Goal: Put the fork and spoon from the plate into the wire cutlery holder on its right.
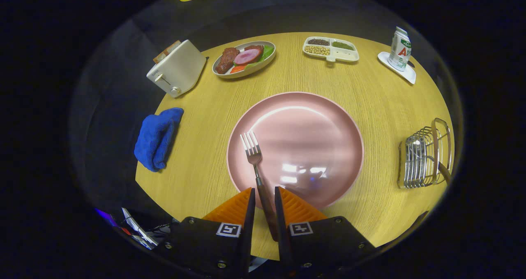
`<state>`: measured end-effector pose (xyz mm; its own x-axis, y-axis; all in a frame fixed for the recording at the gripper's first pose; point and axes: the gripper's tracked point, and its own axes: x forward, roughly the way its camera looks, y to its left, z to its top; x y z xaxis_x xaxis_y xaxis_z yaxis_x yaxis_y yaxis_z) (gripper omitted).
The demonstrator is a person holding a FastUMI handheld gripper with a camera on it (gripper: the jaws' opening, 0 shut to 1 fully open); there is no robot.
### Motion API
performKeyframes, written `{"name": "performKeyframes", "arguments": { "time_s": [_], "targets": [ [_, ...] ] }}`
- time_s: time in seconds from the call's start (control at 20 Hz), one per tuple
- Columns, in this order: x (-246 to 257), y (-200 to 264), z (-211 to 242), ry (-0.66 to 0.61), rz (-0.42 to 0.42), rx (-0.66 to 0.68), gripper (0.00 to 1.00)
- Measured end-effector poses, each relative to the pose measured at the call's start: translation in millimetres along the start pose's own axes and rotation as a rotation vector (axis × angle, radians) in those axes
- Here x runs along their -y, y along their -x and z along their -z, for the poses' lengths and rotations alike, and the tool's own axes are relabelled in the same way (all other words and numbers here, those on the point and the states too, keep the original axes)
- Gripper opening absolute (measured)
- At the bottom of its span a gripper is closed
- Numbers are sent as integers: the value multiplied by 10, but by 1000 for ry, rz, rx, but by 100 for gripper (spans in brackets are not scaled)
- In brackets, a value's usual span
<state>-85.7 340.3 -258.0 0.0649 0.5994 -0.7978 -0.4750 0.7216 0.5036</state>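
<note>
The round light-wood table (205, 147) carries everything here. At its middle lies the large round pink plate (312, 127), glossy and bare apart from one piece of cutlery. On the left part of that plate rests the silver metal fork (253, 157), tines pointing toward the far edge, its dark handle running back over the plate's near rim. The orange-and-black gripper (264, 199) has its jaws drawn close on either side of that handle; whether both actually press on it cannot be told.

Near the table's right edge stands the chrome wire cutlery holder (425, 155), well apart from the plate, with open wood between them. A brown handle juts from its near side, too small to identify.

At the far-left edge sits a cream toaster (177, 67) holding a slice of bread. Near the left edge a crumpled blue cloth (158, 137) lies. Along the far edge are an oval white dish of meat and vegetables (244, 59), then a white divided tray of beans and grains (331, 49), then a white-and-green can (400, 49) standing on a white coaster (407, 75) at the far right.
</note>
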Motion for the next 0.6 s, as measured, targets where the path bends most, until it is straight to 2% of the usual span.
{"name": "performKeyframes", "arguments": {
  "time_s": [0.4, 0.6],
  "targets": [
    [173, -273, 118, 67, 81, -120, 28],
    [201, -330, 138, 77, 68, -144, 26]
  ]
}}
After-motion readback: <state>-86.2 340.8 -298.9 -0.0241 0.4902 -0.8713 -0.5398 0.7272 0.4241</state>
